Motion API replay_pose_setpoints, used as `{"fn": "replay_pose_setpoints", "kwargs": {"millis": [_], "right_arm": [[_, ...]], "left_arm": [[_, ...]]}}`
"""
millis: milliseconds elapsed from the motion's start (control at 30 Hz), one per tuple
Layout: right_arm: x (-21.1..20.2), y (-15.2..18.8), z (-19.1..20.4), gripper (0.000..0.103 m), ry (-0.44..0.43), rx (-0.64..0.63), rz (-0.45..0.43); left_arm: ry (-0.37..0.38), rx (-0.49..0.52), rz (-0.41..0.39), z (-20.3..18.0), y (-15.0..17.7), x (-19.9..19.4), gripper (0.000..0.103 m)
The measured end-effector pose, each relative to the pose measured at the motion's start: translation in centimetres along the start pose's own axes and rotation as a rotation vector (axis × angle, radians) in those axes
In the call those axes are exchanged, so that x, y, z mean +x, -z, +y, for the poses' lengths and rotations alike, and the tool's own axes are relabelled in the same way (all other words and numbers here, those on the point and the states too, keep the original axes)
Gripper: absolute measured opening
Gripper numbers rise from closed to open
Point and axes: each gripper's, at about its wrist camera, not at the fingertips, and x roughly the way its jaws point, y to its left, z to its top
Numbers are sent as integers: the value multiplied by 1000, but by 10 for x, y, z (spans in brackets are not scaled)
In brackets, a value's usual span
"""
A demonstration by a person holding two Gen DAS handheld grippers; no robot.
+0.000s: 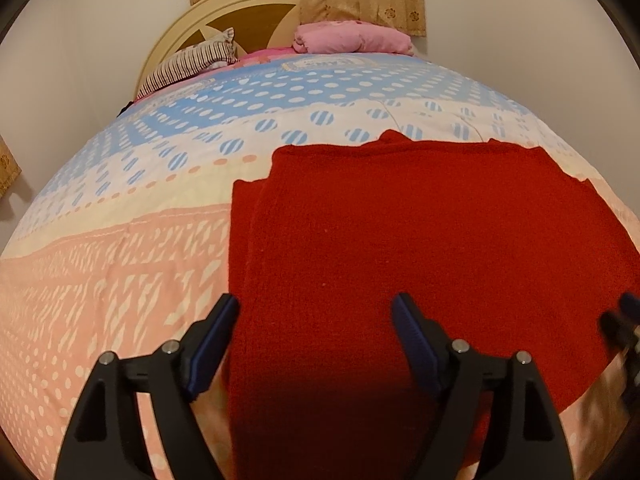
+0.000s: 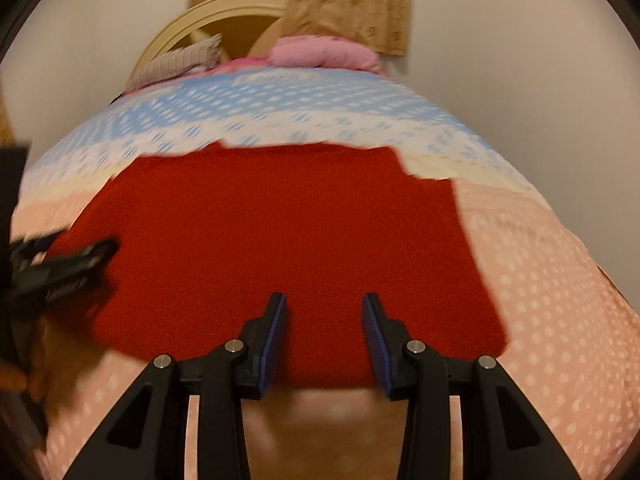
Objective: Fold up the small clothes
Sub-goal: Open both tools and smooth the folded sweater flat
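A folded red knit garment point(image 1: 400, 240) lies flat on the bed's patterned quilt point(image 1: 100, 260), its long axis running from the near edge toward the headboard point(image 1: 224, 12). Left tongs point(image 1: 316, 308) gape wide, holding nothing. Right tongs point(image 2: 324, 304) stand partly open, empty, above its near edge.

1. On the dotted blue, cream and pink quilted bedspread point(image 1: 120, 208) I see a printed label panel near the pillows, its lettering too small to read.
2. Nothing else legible from my grippers.
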Motion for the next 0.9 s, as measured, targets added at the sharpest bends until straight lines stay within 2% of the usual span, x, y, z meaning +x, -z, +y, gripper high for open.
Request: {"fn": "replay_pose_setpoints", "kwargs": {"millis": [133, 400, 467, 533, 567, 633, 700, 767, 833, 900], "right_arm": [[12, 11, 12, 41, 19, -29, 19], [14, 11, 8, 41, -4, -6, 15], [14, 11, 8, 41, -5, -6, 13], [14, 11, 5, 41, -18, 6, 11], [14, 11, 4, 41, -26, 14, 11], [14, 11, 2, 41, -39, 27, 11], [14, 12, 1, 41, -46, 34, 9], [13, 12, 1, 41, -48, 36, 7], [13, 12, 1, 41, -51, 39, 6], [13, 12, 0, 41, -57, 45, 5]], "left_arm": [[8, -23, 10, 3, 0, 2, 88], [13, -52, 32, 6, -2, 2, 93], [47, -91, 43, 9, -4, -1, 93], [137, -137, 42, 11, -5, -7, 92], [195, -174, 20, 13, -5, -13, 92], [238, -228, -27, 16, -5, -19, 93], [246, -277, -19, 19, -3, -15, 95], [276, -365, 24, 27, 3, -1, 95], [282, -377, -9, 27, 6, -3, 95], [288, -367, -6, 24, 4, -3, 96]]}}
